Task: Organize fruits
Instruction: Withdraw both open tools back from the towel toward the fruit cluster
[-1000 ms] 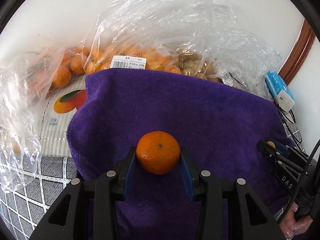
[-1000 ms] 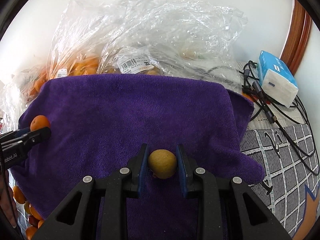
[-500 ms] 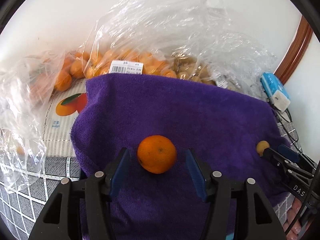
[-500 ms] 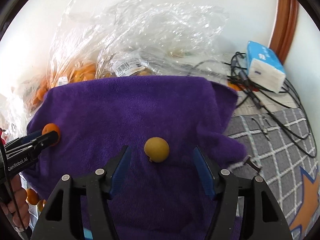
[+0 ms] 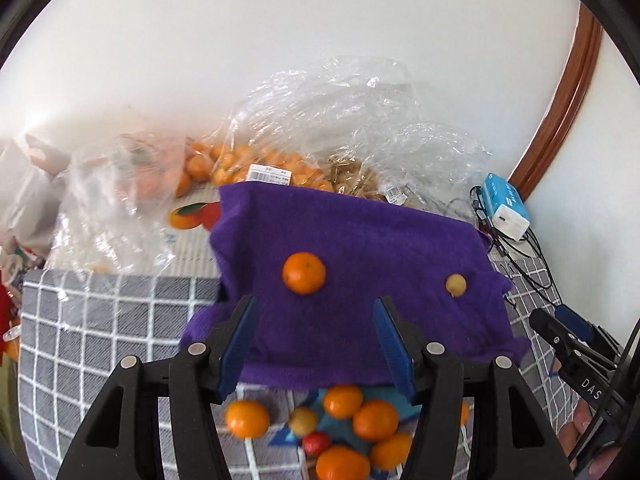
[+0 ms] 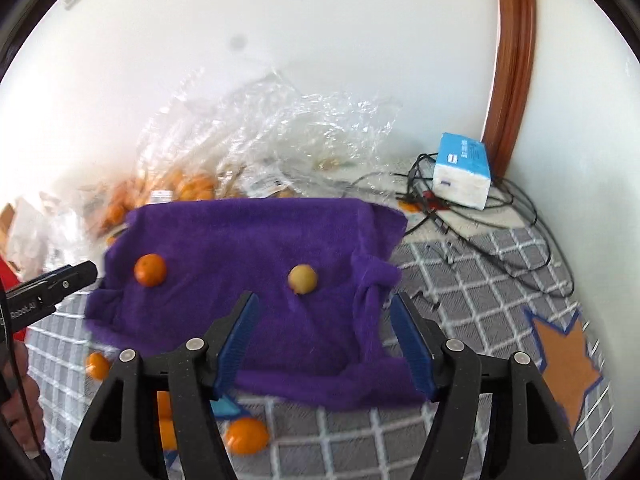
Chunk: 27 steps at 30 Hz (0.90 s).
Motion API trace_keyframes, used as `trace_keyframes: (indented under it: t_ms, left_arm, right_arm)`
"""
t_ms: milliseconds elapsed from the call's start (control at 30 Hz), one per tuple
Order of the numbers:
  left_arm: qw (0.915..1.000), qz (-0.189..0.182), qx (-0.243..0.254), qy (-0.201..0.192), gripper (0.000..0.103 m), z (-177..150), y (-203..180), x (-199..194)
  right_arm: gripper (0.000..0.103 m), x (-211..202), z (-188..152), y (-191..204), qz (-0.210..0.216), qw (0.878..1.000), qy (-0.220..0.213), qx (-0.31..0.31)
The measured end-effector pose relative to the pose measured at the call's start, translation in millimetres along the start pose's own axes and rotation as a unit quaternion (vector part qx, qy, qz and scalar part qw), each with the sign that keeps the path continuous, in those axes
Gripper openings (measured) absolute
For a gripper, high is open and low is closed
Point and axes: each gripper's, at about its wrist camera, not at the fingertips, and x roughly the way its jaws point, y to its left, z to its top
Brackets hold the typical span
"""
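The left gripper (image 5: 316, 340) has its jaws spread wide and grasping nothing; the orange (image 5: 303, 273) lies on the purple towel (image 5: 360, 320) just ahead of the blue pads, roughly centred between them but beyond their tips, apart from both. The right gripper (image 6: 324, 340) is likewise released, its jaws parted, and the small yellow-brown fruit (image 6: 302, 278) rests on the towel ahead of the gap, nearer the left-hand pad's side than the right, touching neither. In the right wrist view the orange sits well to the left of that fruit, close to the tip of the left gripper. Below the near edge of the towel, a loose cluster of oranges (image 5: 352, 432) with a small red fruit (image 5: 316, 443) lies on the grey checked mat (image 5: 100, 320). Behind the towel are clear plastic bags of fruit (image 5: 280, 160) against the wall, and a blue-and-white box (image 6: 464, 170) among black cables (image 6: 520, 240).
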Motion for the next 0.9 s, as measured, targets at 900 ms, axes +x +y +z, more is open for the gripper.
trace_keyframes:
  t_ms: [900]
  left_arm:
    - [0.9979, 0.063, -0.01, 0.003, 0.058, -143.6, 30.6, -64.0]
  right_arm:
    - [0.069, -65.1, -113.4, 6.4, 0.028, 0.999, -0.004, -0.038]
